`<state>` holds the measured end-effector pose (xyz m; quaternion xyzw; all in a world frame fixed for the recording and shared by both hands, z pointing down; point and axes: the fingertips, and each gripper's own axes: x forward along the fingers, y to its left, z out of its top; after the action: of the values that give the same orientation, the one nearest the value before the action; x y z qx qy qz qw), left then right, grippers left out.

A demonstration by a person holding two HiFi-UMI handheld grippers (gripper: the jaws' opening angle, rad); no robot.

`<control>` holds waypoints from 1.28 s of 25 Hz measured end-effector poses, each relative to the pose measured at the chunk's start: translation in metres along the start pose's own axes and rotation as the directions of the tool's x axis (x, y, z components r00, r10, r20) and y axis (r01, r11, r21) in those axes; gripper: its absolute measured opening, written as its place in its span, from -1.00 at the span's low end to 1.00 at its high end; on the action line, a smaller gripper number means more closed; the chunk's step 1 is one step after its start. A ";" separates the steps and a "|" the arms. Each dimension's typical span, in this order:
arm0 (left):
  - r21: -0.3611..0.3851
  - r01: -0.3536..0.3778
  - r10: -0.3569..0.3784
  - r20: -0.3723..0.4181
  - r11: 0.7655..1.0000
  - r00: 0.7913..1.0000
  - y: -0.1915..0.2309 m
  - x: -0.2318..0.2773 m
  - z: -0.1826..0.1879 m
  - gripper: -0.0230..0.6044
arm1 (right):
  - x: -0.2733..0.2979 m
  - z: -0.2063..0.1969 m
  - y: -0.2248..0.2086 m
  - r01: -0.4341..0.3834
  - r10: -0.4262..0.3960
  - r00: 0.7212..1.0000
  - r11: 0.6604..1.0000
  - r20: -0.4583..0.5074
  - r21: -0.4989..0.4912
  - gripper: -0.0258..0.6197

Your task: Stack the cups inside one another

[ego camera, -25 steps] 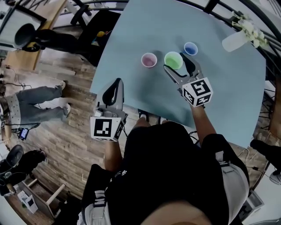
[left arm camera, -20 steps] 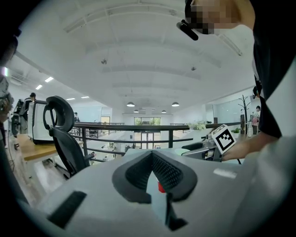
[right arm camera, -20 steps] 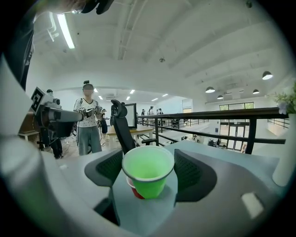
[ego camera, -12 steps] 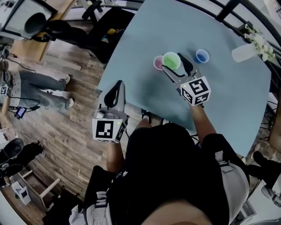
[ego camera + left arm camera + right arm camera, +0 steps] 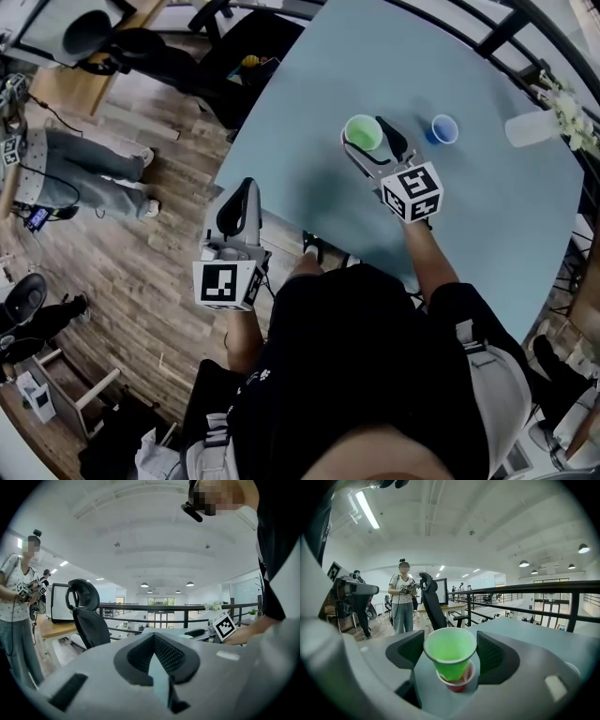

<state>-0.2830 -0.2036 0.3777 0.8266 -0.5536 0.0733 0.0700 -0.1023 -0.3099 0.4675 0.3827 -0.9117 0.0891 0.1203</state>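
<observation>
green cup (image 5: 450, 656) in the right gripper (image 5: 451, 649), jaws pinching it at the sides just under the rim. rim still round, so the squeeze looks light. its base is already down inside the pink cup (image 5: 461, 680), which stands on the surface (image 5: 487, 216) directly below. most of the green wall still shows above the pink rim, so i judge it only part seated. held upright and centred over the pink mouth, which is what lets it slide in rather than catch an edge.

from the head view the green cup covers the pink one completely; only the right gripper view shows the two together.

blue cup (image 5: 443, 128) stands alone on the surface, near the pair and on their right, apart from them. not yet stacked. probably the last piece to go.

left gripper (image 5: 154, 660) has its jaws pressed together on nothing. it is held back near the person's body, off the near edge of the surface and well apart from the cups. it looks parked out of the way, since one gripper is enough for this step.

risk, my judgement: letting go early could leave the green cup tilted in the pink one.
</observation>
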 end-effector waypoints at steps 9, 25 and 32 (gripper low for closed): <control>-0.013 -0.028 0.028 -0.010 1.000 1.000 0.007 0.002 -0.002 -0.95 | 0.014 -0.024 -0.001 -0.016 0.017 0.998 1.000 -0.059 0.015 0.17; -0.003 -0.014 0.014 -0.014 1.000 1.000 0.005 0.015 0.001 -0.95 | 0.032 -0.065 -0.007 -0.023 0.023 0.984 1.000 -0.175 0.005 0.17; 0.008 -0.010 0.010 -0.019 1.000 1.000 0.007 0.017 0.000 -0.95 | 0.036 -0.075 -0.007 -0.032 0.032 0.978 0.999 -0.206 0.001 0.17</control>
<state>-0.2830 -0.2213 0.3808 0.8234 -0.5567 0.0839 0.0716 -0.1102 -0.3200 0.5497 0.3565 -0.9004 0.1292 0.2133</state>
